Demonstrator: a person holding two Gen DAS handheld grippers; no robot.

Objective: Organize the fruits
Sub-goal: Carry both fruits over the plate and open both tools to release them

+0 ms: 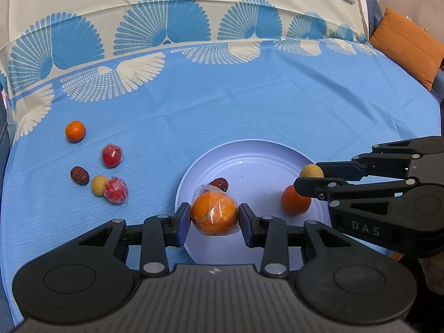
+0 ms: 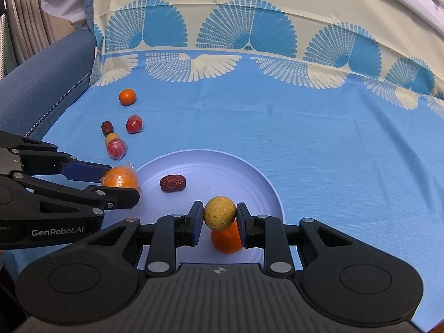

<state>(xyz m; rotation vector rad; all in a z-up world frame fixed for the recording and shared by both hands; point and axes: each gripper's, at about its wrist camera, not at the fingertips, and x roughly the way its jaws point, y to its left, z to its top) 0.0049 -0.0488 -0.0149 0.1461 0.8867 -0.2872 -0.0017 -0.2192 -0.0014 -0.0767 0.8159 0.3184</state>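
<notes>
Left claw (image 1: 214, 216) half-hides plate (image 1: 249, 152) (orange (image 1: 214, 214) wrapped).

Both tools are matte black plastic. The left claw (image 1: 214, 219) has a ribbed grey-black deck at its near end marked with a small white compass-like emblem, flanked by two round housings with shallow circular recesses. Angular link arms with triangular cut-outs run forward, pinned by silver round rivets. Its fingers (image 1: 181, 223) end in dark blue flat pads. The right claw (image 2: 219, 216) is built the same way. White lettering reads "GenRobot.AI" along the left one's side, "DAS" on the right one's.
</notes>
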